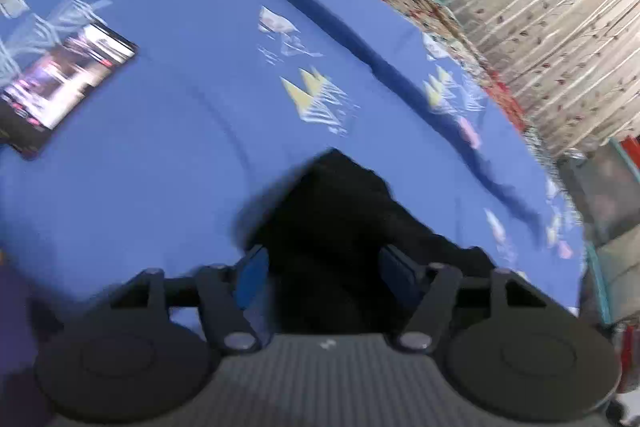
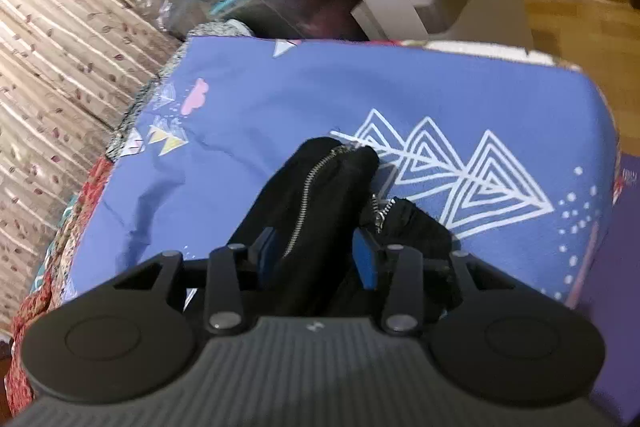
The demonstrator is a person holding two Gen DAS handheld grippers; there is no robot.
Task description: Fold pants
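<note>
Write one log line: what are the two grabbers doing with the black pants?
left gripper: open, pants between jaws | right gripper: open, over zipper | bedsheet: pants lying bunched, unfolded

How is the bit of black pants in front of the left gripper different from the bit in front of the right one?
The pants at the left gripper look plain and blurry, with no zipper showing. The pants at the right gripper show a silver zipper and look sharp. The left bit sits on plain blue sheet; the right bit sits beside white triangles. Both are black, bunched, and between open fingers.
</note>
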